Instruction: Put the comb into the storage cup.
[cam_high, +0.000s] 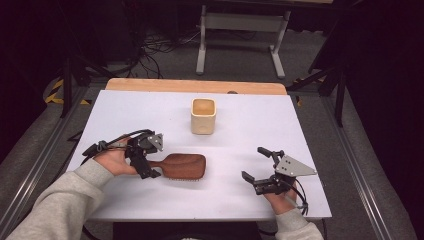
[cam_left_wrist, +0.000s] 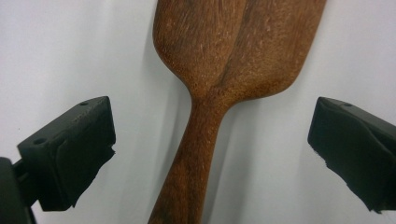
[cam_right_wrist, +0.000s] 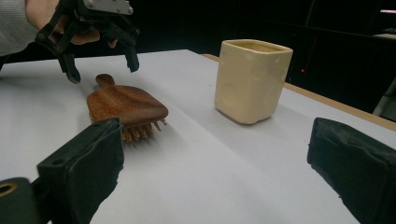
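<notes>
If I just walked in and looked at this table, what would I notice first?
Probably the brown wooden hairbrush lying bristles-down in the middle of the white table, with the open left gripper poised over its handle. Next, the cream square cup standing upright behind it. The right gripper waits open at the right, holding nothing.

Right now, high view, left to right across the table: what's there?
Left gripper, open over the brush handle → wooden hairbrush, lying bristles down → cream square cup, set farther back → right gripper, open and holding nothing.
</notes>
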